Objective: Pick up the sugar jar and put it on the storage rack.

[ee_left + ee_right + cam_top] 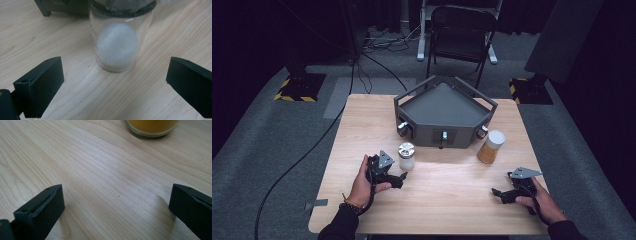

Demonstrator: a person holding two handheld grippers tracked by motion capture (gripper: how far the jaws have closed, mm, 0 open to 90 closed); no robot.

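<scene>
On the light wooden worktop (362,125), set in a dark room, we see the left hand-held gripper (401,178) with jaws wide apart, just beside the clear glass shaker of white grains (117,42) near the middle. Closing off-centre could tip it. The right hand-held gripper (498,194), also open, has free room along the near edge.
</scene>
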